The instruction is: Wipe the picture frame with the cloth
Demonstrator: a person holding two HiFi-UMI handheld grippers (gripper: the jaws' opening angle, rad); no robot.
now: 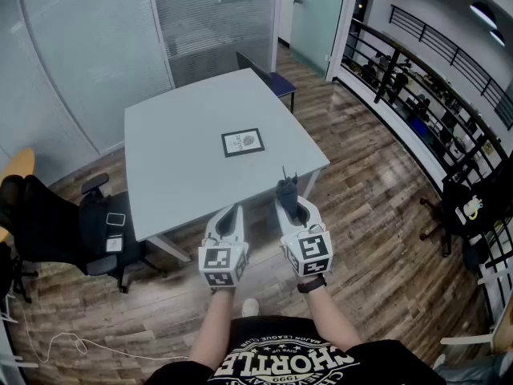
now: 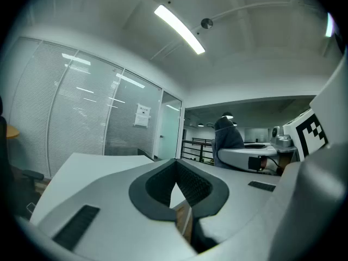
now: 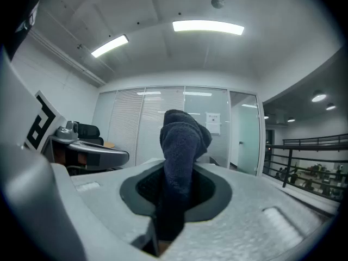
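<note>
A person is standing at a grey table (image 1: 176, 159), holding the right gripper (image 1: 288, 204) clamped on a dark cloth (image 3: 182, 140), which is sticking up out of the closed jaws in a soft, fuzzy bunch. The left gripper (image 1: 233, 212) is hanging alongside, its jaws pressed together on nothing. The picture frame (image 1: 243, 142) is lying flat near the middle of the table, ahead of both grippers and well apart from the cloth, which is hovering off the table's near edge. The cloth is looking light and limp, likely to fold under pressure. The frame is appearing thin, stiff and light enough to slide when rubbed, so steadying it at an edge is seeming the safer hold
</note>
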